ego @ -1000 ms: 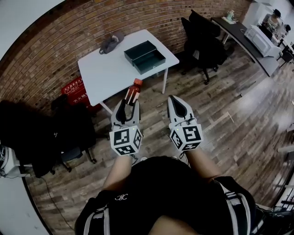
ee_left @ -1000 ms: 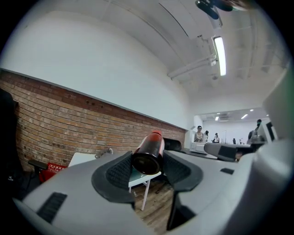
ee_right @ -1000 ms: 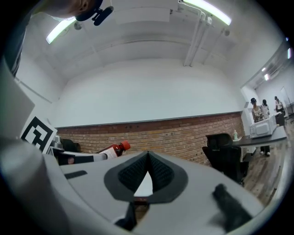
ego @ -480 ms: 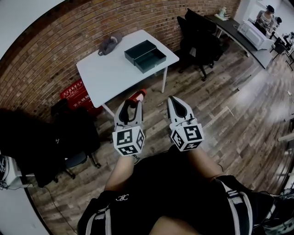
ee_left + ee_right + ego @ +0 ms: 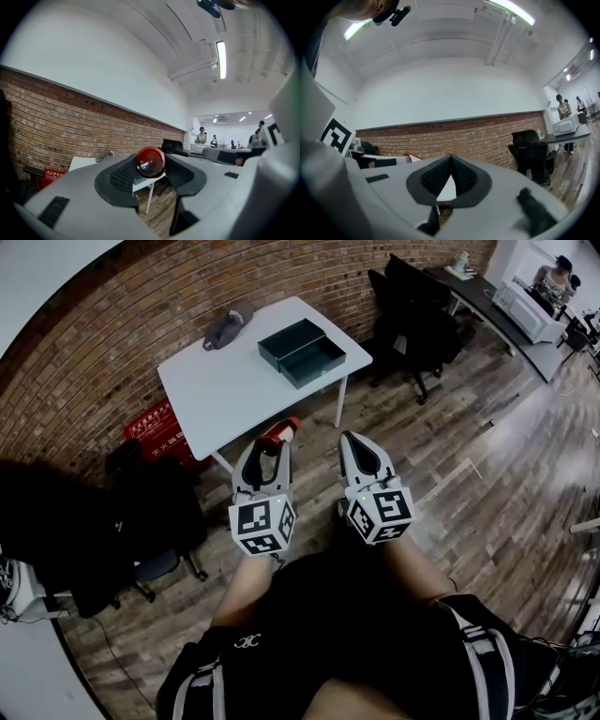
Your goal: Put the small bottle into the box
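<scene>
The bottle [image 5: 281, 430] is small, with a glossy, rounded red end that shows as a shiny dome in the left gripper view. It is clamped between the ribbed black pads of the left gripper [image 5: 265, 454], which points level. It hangs in the air over the floor, just short of the table's near edge.

In the head view the box [image 5: 302, 351] sits at about 12 o'clock from the bottle and well apart from it. It is a dark green, hard-edged rectangular case, with its lid lying open beside the tray. It rests on a smooth white table [image 5: 225, 390] with thin white legs. At 10 o'clock from the box, on the far corner, lies a soft grey bundle [image 5: 228, 326].

At 3 o'clock from the left gripper is the right gripper [image 5: 352, 444], also level. Its textured pads meet at the tips, with nothing between them.

A red crate [image 5: 159, 430] stands at 9 o'clock from the bottle, against a rough brick wall [image 5: 112, 324]. Black office chairs [image 5: 412, 320] stand at 2 o'clock from the box, on a floor [image 5: 450, 465] of worn wood planks.
</scene>
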### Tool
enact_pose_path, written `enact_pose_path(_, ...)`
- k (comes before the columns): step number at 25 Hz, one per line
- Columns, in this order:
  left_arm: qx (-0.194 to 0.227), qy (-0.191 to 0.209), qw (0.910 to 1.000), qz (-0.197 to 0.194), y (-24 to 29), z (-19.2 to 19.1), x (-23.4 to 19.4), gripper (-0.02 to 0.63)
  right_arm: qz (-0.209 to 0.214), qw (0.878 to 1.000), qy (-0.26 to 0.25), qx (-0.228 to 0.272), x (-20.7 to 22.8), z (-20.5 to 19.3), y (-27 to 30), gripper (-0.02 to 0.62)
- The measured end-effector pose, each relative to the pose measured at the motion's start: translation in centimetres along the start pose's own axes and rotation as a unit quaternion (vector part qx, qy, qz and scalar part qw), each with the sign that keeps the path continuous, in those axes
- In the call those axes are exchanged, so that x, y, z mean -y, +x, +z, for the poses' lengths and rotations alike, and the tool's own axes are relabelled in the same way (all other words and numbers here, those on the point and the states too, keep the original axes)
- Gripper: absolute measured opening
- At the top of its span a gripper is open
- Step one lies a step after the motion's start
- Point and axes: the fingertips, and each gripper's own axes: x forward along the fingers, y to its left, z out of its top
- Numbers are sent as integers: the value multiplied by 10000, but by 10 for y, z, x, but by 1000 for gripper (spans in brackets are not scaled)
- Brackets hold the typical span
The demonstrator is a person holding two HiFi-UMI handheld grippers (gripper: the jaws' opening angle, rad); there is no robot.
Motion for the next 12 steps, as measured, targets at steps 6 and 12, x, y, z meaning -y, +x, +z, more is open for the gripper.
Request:
enact_pose_path(6, 10, 126, 9999, 86, 39, 6, -9, 204, 115, 9999, 61, 21, 20, 0, 42, 29)
enact_pose_path(12, -16, 140, 9997, 174, 98, 12, -15, 204, 219, 9997, 45, -16, 59, 2, 95, 29)
